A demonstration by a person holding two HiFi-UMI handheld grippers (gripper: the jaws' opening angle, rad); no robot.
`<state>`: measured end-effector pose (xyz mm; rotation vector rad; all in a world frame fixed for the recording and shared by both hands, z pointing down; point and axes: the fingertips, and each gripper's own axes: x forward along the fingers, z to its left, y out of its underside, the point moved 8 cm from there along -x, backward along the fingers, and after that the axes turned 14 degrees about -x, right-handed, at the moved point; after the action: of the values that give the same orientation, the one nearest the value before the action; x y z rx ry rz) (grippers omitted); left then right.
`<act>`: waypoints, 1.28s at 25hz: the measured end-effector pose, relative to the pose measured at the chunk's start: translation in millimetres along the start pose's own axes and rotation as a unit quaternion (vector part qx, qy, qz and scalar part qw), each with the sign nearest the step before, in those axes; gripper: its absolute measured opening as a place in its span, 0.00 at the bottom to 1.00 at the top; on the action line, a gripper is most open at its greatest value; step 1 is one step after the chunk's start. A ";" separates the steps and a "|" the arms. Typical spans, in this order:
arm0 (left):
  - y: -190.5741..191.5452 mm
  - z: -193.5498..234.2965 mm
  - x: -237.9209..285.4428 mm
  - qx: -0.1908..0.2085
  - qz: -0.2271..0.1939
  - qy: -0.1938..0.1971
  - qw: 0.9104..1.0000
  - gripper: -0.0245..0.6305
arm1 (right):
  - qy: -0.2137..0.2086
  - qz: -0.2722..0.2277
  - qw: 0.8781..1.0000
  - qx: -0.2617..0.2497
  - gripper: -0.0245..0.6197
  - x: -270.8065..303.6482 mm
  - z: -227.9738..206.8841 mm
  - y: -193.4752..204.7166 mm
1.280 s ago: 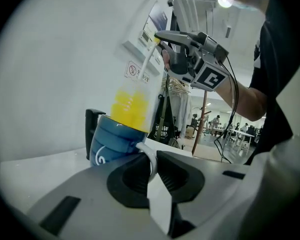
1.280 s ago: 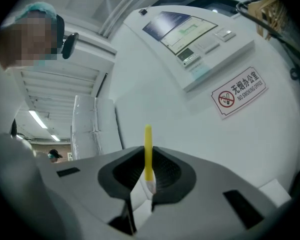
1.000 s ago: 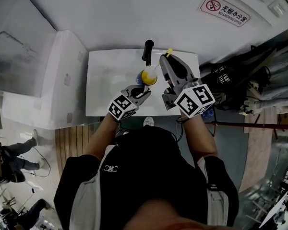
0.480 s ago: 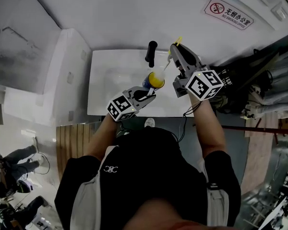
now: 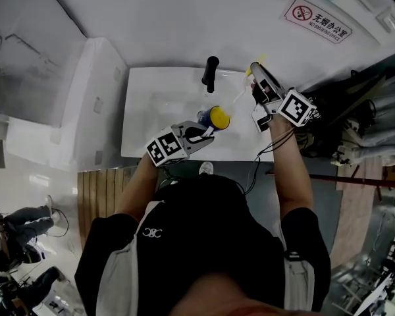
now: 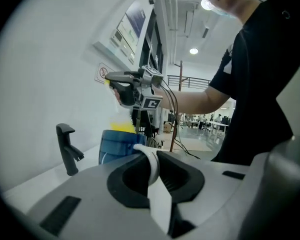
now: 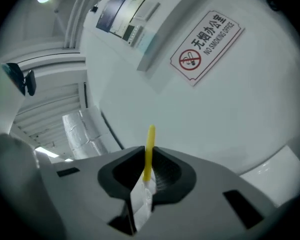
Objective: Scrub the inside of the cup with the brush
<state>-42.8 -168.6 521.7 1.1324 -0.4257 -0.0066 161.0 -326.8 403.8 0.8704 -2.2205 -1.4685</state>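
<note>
1. The left tool [image 5: 201,134] is closed narrowly on the white handle [image 6: 147,159] of the blue cup [image 5: 217,118]. It holds the cup in the air above the white counter [image 5: 151,110], in front of the black faucet [image 5: 210,73].
2. The right tool [image 5: 259,79] is closed on the thin stem of the brush [image 5: 240,96]. The yellow end of the brush sticks out ahead of the jaws, toward the wall.
3. In the head view the cup lies to the left of the right tool and nearer to the person. It is near the tool but apart from it. Its yellow inside shows from above, so the mouth is turned upward.
4. The long axis of the brush runs on a slant from the yellow end by the wall down toward the cup rim. The working end is therefore the one on the cup's side. I cannot tell if the bristles are inside the mouth.
5. In my judgement the right hand must travel, pushing along this axis into the mouth while the left hand keeps the cup steady. If the stem is not in line, it may strike the rim.
</note>
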 end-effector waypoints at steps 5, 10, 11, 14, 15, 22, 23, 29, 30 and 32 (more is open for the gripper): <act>-2.5 -8.5 8.2 0.009 0.014 0.031 0.999 0.11 | -0.045 0.042 0.996 -0.060 0.12 10.2 17.6 -6.1; -14.9 -14.3 4.6 0.002 -0.012 0.056 0.998 0.11 | -0.033 0.051 0.997 -0.055 0.12 16.4 -4.4 -2.8; -16.1 -12.3 1.8 -0.006 -0.022 0.057 0.998 0.11 | -0.025 0.052 0.997 -0.045 0.12 13.8 -12.3 -1.5; -17.1 -2.4 -11.6 -0.050 -0.068 0.068 0.994 0.11 | -0.002 0.059 0.998 -0.012 0.13 -0.9 -35.4 4.2; -17.1 1.2 -16.3 -0.067 -0.087 0.073 0.991 0.11 | 0.000 0.059 0.998 0.000 0.13 -7.0 -40.7 6.2; -11.8 18.9 -21.8 -0.112 -0.116 0.061 0.985 0.11 | -0.010 0.053 0.998 0.018 0.12 -55.2 -40.0 12.0; -10.9 21.1 -21.9 -0.116 -0.117 0.058 0.985 0.11 | -0.014 0.056 0.998 0.012 0.12 -61.1 -36.2 11.6; -8.9 30.6 -20.9 -0.127 -0.111 0.037 0.985 0.11 | -0.051 0.087 0.994 -0.040 0.12 -87.2 -1.4 6.0; -9.0 31.6 -21.7 -0.127 -0.111 0.036 0.985 0.11 | -0.067 0.092 0.992 -0.052 0.12 -89.1 6.9 4.9; -9.4 33.1 -22.9 -0.126 -0.108 0.034 0.986 0.11 | -0.099 0.101 0.986 -0.082 0.12 -89.9 24.0 2.1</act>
<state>-72.9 -196.6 517.7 0.9218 -0.2314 -0.2061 214.3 -250.6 400.5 0.4486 -2.2083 -1.6718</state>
